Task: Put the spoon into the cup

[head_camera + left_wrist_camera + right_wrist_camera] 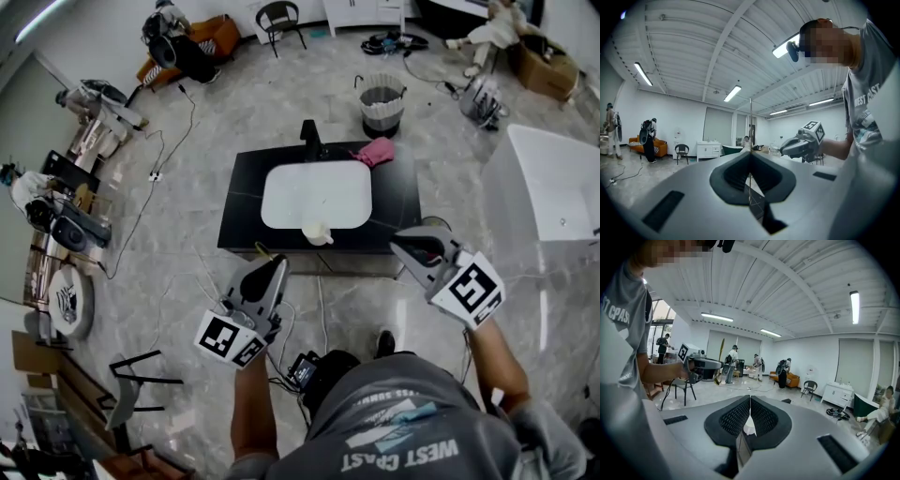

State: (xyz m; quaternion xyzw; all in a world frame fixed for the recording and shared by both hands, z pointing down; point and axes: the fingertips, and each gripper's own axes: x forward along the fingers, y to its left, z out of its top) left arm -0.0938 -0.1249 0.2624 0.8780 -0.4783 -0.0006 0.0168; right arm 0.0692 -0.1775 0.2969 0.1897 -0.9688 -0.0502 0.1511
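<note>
A cream cup (317, 232) stands at the front edge of the white basin (281, 202), which is set in a black table (246, 211). My left gripper (279, 262) is held in front of the table, short of the cup, and is shut on a thin spoon. In the left gripper view the spoon (750, 122) shows edge-on as an upright line in the seam. From the right gripper view the spoon (721, 357) is a tan stick at that gripper's tip. My right gripper (398, 246) hovers at the table's front right corner, shut and holding nothing.
A pink cloth (376, 151) lies on the table's back right corner. A grey bin (382, 105) stands behind the table and a white tub (558, 183) to its right. Cables trail over the floor, and several people stand farther off in the room.
</note>
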